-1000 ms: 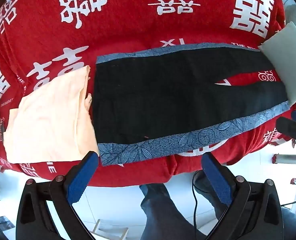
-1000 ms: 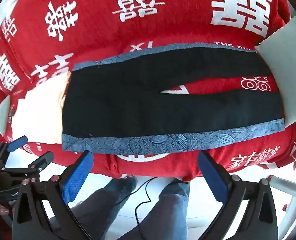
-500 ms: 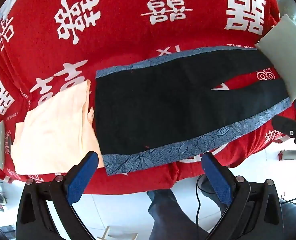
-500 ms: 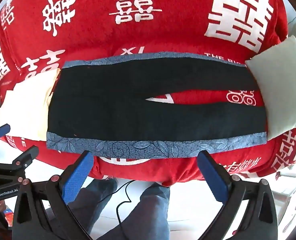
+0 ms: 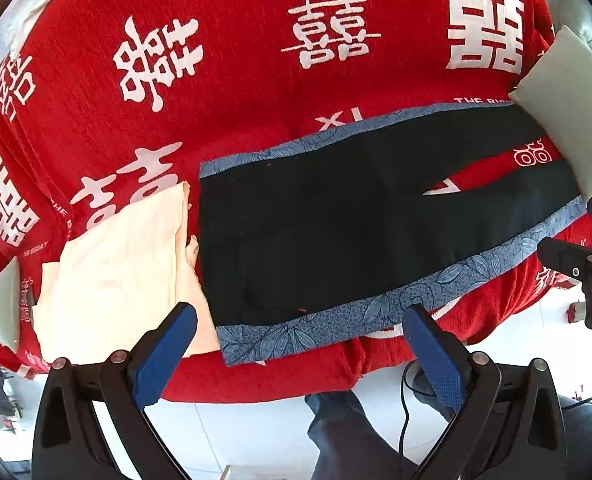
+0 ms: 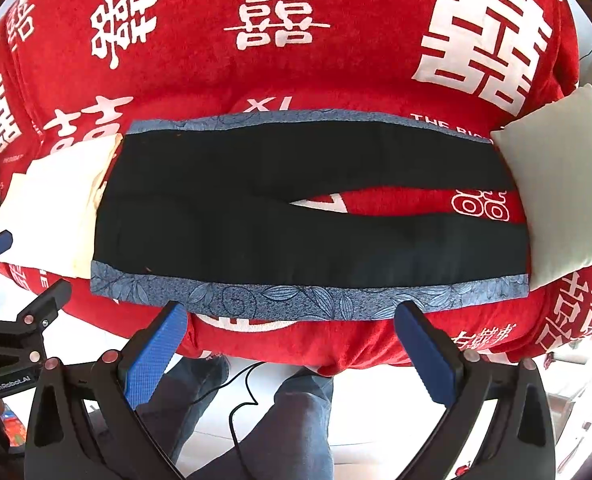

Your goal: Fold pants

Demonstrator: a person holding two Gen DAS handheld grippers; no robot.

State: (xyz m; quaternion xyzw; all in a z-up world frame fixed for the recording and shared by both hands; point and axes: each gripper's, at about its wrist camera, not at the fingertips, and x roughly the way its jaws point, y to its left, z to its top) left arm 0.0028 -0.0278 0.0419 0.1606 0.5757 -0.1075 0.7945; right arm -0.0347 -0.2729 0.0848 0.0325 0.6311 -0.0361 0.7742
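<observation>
pants (image 6: 296,220) lie flat and spread out on the red cloth (image 6: 336,60) with the big white characters — black fabric, a blue leaf-patterned band along each long side. the two legs run toward my right, split by a narrow wedge of red showing between them. at the waist end a folded cream garment (image 5: 119,272) sits just beside them, touching the edge; at the leg ends a pale green cushion (image 6: 560,192) overlaps the cuffs. my left gripper (image 5: 300,352) hovers at the near edge by the waist corner, fingers spread wide, holding nothing. my right gripper (image 6: 291,350) hangs over the near blue band further along, fingers also wide apart and empty — neither blue pad (image 6: 155,356) touches the fabric.
</observation>
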